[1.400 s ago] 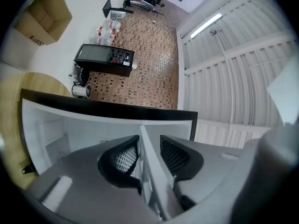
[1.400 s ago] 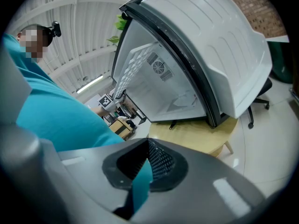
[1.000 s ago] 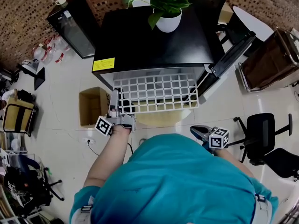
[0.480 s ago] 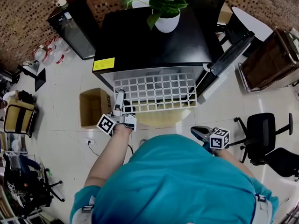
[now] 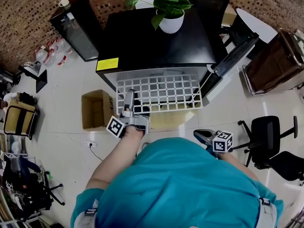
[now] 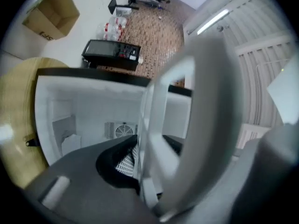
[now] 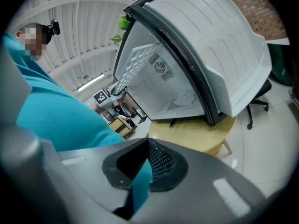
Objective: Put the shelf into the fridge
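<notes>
Gripping the shelf point(image 5: 161, 94) by a bar near its front left corner, the left tool point(image 5: 129, 99) had just been closing, white wire between its jaws. The shelf lay half out of the fridge point(image 5: 156, 42) mouth, long side across it, straight ahead of that tool. The right tool point(image 5: 202, 134), closed and empty, hung well back. The fridge's yellow label point(image 5: 108, 64) was too small to read.

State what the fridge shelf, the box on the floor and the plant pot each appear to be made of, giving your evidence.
The shelf looks like plastic or coated wire: matt white, an open grid of thick bars. The cardboard box is plain brown board with an open top. The plant pot is smooth and white, so glazed ceramic or plastic; the look cannot settle which.
</notes>
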Motion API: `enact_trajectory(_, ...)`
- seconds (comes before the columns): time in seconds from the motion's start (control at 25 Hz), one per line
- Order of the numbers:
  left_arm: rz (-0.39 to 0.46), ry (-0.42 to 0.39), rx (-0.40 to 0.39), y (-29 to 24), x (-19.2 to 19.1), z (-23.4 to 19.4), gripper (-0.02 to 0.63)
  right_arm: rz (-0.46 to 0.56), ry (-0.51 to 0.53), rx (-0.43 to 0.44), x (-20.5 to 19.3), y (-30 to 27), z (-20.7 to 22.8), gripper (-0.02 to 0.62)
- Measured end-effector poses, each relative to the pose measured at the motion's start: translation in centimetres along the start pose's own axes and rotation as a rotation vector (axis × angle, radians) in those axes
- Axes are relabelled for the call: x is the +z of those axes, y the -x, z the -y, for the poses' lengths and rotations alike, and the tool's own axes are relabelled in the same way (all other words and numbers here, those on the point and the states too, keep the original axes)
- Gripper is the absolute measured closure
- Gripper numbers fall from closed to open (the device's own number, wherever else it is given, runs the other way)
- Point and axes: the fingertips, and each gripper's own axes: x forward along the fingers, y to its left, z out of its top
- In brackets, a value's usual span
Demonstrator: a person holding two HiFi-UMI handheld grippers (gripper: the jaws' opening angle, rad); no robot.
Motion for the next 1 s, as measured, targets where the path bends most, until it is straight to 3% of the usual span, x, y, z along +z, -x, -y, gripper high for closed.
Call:
enact_trajectory(0.08, -0.063, -0.023, 0.065, -0.2, -1.7, -0.6, 0.506, 0.001, 0.003, -0.003, 0.2, -0.4, -0.8, 0.594)
enact_trajectory(0.2, -0.091, -0.04, 0.122, -0.4, -1.6, -0.9, 0.54, 0.009, -0.001, -0.014, 0.4, -0.7, -1.8, 0.594)
enact_trajectory(0.36, -0.088, -0.054, 0.127, -1.0, -1.1, -0.7, 0.54, 0.018, -0.018, -0.026, -0.1, 0.1, -1.7, 0.594)
enact_trajectory(0.56, -0.052, -0.007, 0.141, -1.4, -0.8, -0.6, 0.54, 0.011, -0.02, -0.029, -0.8, 0.5, -1.9, 0.594)
enact_trajectory(0.8, -0.145, 0.025, 0.175, -1.9, -6.3, -1.2, 0.534, 0.013, -0.017, -0.027, -0.7, 0.4, -1.8, 0.594)
enact_trajectory(1.0, -0.132, 0.022, 0.19, -2.0, -6.4, -1.4, 0.534, 0.028, -0.028, -0.041, -1.4, 0.9, -1.7, 0.594)
